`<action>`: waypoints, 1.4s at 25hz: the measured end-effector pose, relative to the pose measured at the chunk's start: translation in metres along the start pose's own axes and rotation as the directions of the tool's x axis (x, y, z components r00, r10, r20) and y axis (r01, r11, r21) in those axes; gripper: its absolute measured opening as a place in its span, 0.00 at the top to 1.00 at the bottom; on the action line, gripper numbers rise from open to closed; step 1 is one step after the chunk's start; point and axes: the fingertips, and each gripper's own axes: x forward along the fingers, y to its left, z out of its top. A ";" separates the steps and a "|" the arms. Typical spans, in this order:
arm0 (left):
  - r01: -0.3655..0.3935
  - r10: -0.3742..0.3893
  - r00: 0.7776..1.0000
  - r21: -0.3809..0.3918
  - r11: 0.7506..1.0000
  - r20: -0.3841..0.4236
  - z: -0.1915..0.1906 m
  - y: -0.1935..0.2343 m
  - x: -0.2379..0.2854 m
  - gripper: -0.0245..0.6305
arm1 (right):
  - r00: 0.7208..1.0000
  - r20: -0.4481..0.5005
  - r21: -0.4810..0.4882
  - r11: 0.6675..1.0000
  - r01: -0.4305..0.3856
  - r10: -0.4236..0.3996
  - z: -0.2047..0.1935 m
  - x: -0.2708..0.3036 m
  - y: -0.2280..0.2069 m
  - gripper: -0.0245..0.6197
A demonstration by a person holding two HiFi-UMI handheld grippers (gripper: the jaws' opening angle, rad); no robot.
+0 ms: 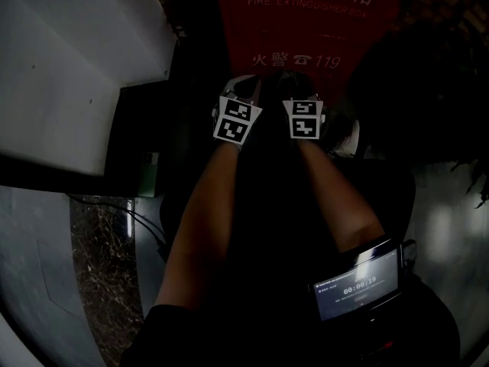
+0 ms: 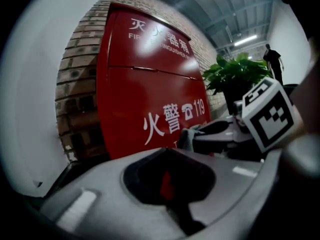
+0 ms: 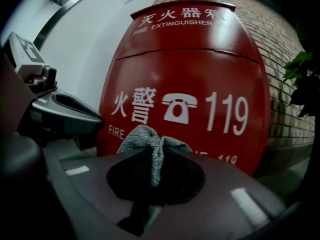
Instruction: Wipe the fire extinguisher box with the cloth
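The red fire extinguisher box (image 1: 306, 29) stands against a brick wall, with white lettering and "119" on its front (image 3: 200, 99). My right gripper (image 3: 157, 151) is shut on a grey cloth (image 3: 150, 139), which bunches out past the jaw tips a short way from the box's lower front. The left gripper view shows that cloth (image 2: 189, 136) at the right gripper's tip. My left gripper (image 2: 167, 156) is shut with nothing in it and points at the box's lower left. In the head view the left gripper (image 1: 243, 90) and right gripper (image 1: 298, 82) are side by side before the box.
A potted green plant (image 2: 235, 74) stands right of the box. The brick wall (image 2: 80, 84) runs behind it, and a white wall (image 1: 69, 67) lies to the left. A screen showing a timer (image 1: 359, 285) hangs at the person's waist. A person (image 2: 272, 59) stands far off.
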 end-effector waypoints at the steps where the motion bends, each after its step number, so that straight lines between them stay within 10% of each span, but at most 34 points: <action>1: 0.012 -0.012 1.000 0.008 1.000 -0.005 -0.001 -0.004 0.002 0.96 | 1.000 -0.009 -0.006 1.000 0.013 -0.013 -0.003 -0.003 -0.010 0.90; 20: 0.039 -0.041 0.999 -0.049 0.998 -0.036 -0.009 -0.015 -0.008 0.96 | 0.898 -0.238 0.075 0.915 0.397 -0.370 -0.073 -0.042 -0.154 0.90; 28: -0.004 -0.018 0.987 -0.137 0.991 -0.158 -0.048 0.002 -0.009 0.96 | 0.998 -0.027 0.058 0.996 0.061 -0.060 -0.017 -0.023 -0.011 0.90; 35: -0.070 0.009 0.960 -0.211 0.975 -0.279 -0.075 0.017 -0.013 0.96 | 0.980 -0.068 0.073 0.980 -0.183 0.188 -0.036 0.009 0.095 0.90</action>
